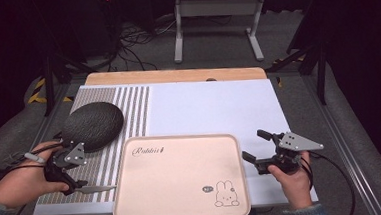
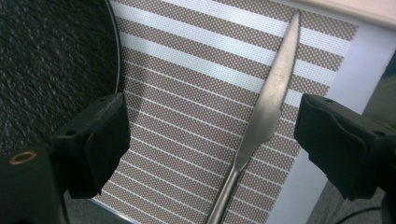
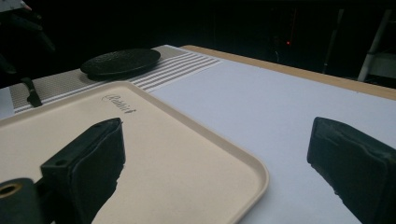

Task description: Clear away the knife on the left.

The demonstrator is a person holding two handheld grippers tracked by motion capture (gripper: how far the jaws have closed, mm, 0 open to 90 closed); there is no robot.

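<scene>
A silver table knife lies flat on the striped placemat, blade toward the beige tray. My left gripper stands open low over the knife's handle end, one jaw on each side, not clamped on it. A dark textured round plate rests on the placemat just beyond that gripper. My right gripper is open and empty beside the tray's right rim; in its own view the near-right tray corner sits between the jaws.
A white mat covers the table, with a wooden edge at the back. The tray bears a rabbit drawing and script lettering. Cables and a white table frame stand on the floor beyond.
</scene>
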